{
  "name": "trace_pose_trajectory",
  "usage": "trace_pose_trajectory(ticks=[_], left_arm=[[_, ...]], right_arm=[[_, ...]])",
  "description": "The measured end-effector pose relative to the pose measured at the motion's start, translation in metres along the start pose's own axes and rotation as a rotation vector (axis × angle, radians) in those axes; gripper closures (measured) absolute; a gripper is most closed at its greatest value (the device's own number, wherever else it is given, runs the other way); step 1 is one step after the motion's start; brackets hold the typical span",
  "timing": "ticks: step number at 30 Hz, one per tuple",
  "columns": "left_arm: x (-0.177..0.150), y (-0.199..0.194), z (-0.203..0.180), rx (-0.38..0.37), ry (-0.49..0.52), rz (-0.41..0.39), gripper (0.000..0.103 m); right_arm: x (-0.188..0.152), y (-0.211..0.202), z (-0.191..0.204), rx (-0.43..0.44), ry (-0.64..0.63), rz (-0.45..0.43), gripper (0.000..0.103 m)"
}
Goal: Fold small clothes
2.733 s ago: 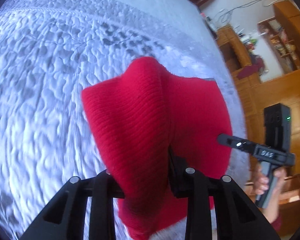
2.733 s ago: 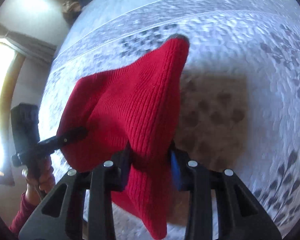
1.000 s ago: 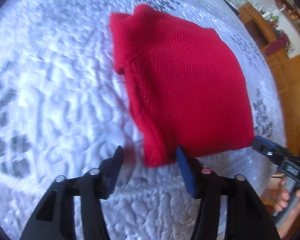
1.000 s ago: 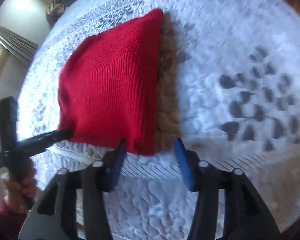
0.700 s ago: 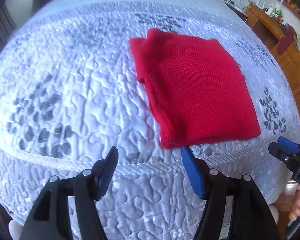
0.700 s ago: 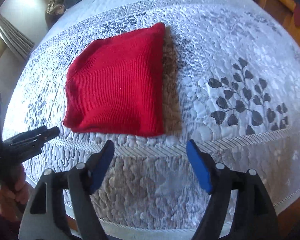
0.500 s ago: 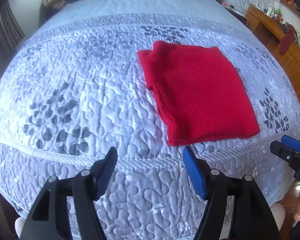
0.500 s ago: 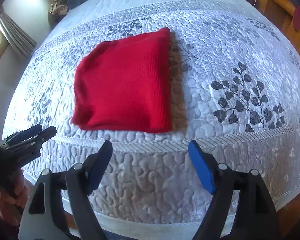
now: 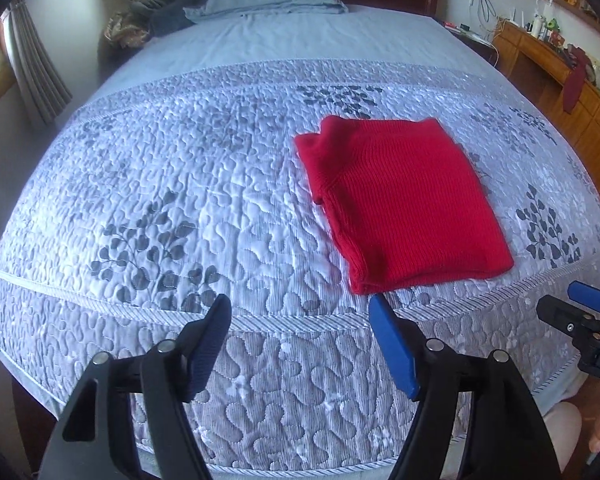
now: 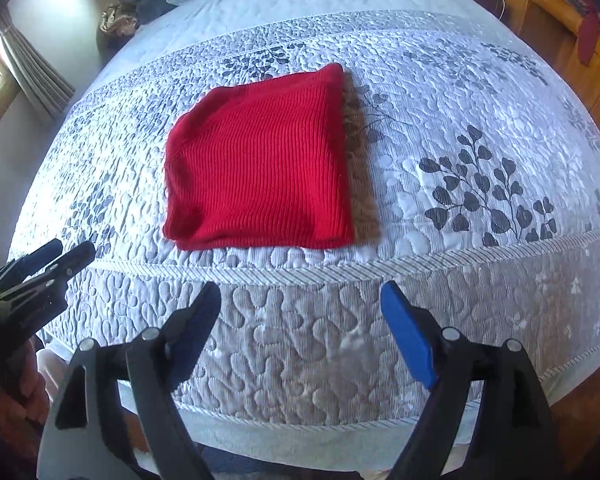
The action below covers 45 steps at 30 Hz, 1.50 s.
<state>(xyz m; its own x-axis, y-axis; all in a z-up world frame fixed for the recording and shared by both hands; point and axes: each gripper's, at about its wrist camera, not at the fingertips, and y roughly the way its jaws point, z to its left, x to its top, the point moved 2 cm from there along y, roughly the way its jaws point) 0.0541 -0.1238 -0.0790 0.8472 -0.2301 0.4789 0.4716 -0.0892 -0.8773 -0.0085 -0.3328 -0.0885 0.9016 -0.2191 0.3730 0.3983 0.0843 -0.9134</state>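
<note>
Red knit (image 9: 404,204) lies flat on the quilt (image 9: 160,184), folded to a rough square, near the foot-end seam; edges stacked at its near corner, so the fold looks finished and the piece set down to rest. Left claw (image 9: 300,344) hangs above the quilt's border, jaws spread wide, just been opening, nothing between them; the knit's near corner sits just beyond its blue pad, not touching. Right claw (image 10: 300,328) likewise gapes empty, jaws just been opening, the knit ahead and slightly left, clear of the pads. Both claws stand apart from the knit, likely a release, letting the fold settle undisturbed.
</note>
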Motion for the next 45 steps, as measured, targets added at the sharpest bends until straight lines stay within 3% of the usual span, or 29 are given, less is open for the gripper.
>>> trace_pose_trajectory(ticks=[8,18,45], left_arm=[[-0.002,-0.006,-0.001,0.057,0.02,-0.004,0.021],[-0.002,-0.008,-0.001,0.028,0.0,0.029,0.014],[-0.004,-0.025,-0.01,0.013,-0.024,0.024,0.013]], right_arm=[[-0.001,-0.01,0.005,-0.024,-0.011,-0.01,0.019],[0.009,-0.02,0.015,-0.064,-0.036,-0.064,0.013],[-0.001,-0.036,0.023,-0.064,-0.072,-0.076,0.011]])
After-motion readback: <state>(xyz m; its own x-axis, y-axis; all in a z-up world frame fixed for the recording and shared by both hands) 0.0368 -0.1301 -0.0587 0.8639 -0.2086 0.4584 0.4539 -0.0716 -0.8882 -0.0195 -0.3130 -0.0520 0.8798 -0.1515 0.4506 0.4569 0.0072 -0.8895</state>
